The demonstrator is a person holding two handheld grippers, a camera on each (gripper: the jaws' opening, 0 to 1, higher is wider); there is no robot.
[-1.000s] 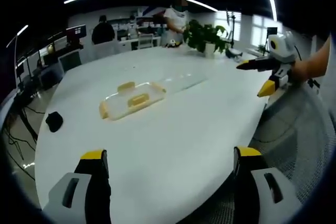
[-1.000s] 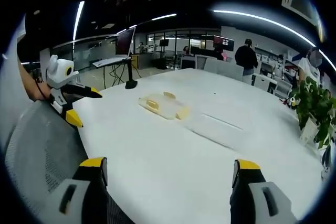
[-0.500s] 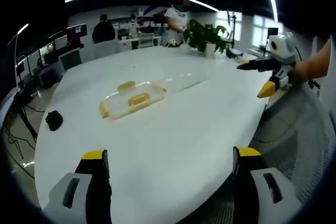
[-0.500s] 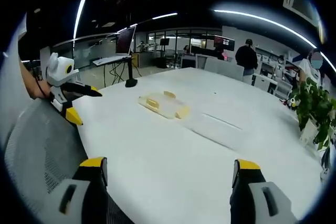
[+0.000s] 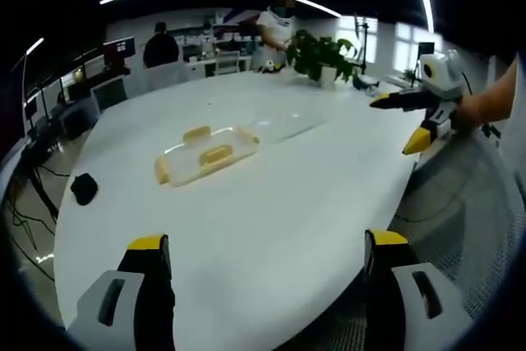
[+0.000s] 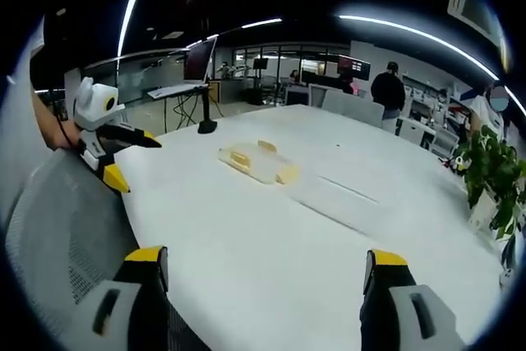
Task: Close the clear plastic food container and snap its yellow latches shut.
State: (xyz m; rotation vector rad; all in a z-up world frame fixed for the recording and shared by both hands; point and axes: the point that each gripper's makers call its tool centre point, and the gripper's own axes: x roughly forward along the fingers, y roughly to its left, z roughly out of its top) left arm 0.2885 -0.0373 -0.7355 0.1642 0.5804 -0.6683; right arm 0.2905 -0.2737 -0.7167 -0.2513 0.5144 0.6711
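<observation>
The clear plastic food container (image 5: 205, 156) with yellow latches lies open on the white table (image 5: 271, 195), well ahead of both grippers. Its clear lid (image 5: 286, 127) rests flat on the table beside it. My left gripper (image 5: 267, 240) hovers open over the near table edge with nothing between its jaws. The right gripper (image 5: 396, 124) enters from the right, held by a hand, jaws apart. In the right gripper view the container (image 6: 256, 162) and lid (image 6: 337, 196) sit mid-table. My right gripper (image 6: 265, 256) is open and empty, and the left gripper (image 6: 136, 164) shows at left.
A potted plant (image 5: 322, 55) stands at the table's far side, also the plant (image 6: 491, 174) at right. A small black object (image 5: 84, 189) lies near the left edge. Mesh chair backs (image 5: 464, 203) (image 6: 57, 219) flank the table. People stand in the background.
Nothing on the table has moved. Both grippers stay open where they were; the right gripper view has only drifted very slightly.
</observation>
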